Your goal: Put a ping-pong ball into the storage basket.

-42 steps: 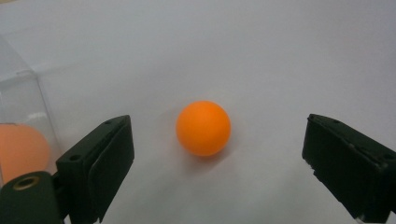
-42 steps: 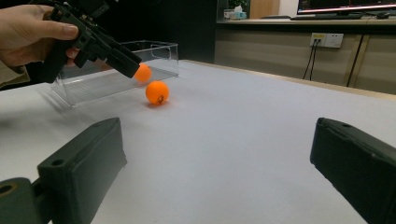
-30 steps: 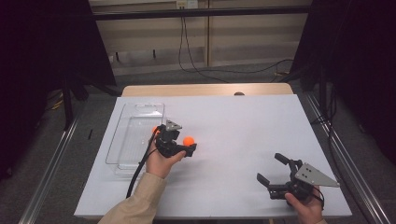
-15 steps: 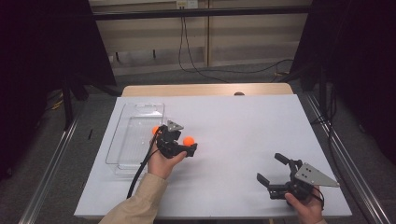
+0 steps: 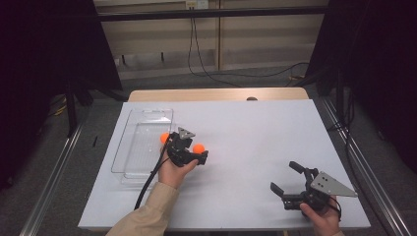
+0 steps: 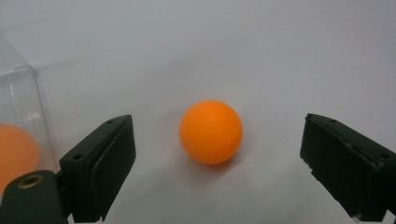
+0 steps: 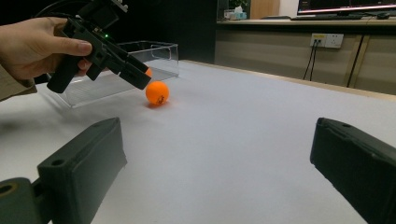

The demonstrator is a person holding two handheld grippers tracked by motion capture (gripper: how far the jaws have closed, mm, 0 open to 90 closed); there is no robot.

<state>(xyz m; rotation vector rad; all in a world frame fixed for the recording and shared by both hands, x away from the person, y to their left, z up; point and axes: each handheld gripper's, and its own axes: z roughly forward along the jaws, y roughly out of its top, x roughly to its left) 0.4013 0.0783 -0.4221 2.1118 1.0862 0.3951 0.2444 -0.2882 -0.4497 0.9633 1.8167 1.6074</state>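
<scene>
An orange ball (image 5: 198,148) (image 6: 211,131) (image 7: 157,93) rests on the white table (image 5: 255,137), just right of a clear plastic tray (image 5: 129,123). My left gripper (image 5: 197,152) (image 6: 218,128) points down at it. Its jaws have just been closing a little; they stand on either side of the ball with clear gaps, so it is open. A second orange ball (image 5: 164,138) (image 6: 16,151) lies inside the tray. Near the table's front right, my right gripper (image 5: 285,177) (image 7: 217,130) is held open with nothing between its jaws.
The tray (image 7: 159,49) is long and shallow and sits at the left of the table. A cable (image 5: 150,179) trails from the left gripper along the forearm. The table's wooden far edge (image 5: 216,94) and metal rails (image 5: 354,162) bound the surface.
</scene>
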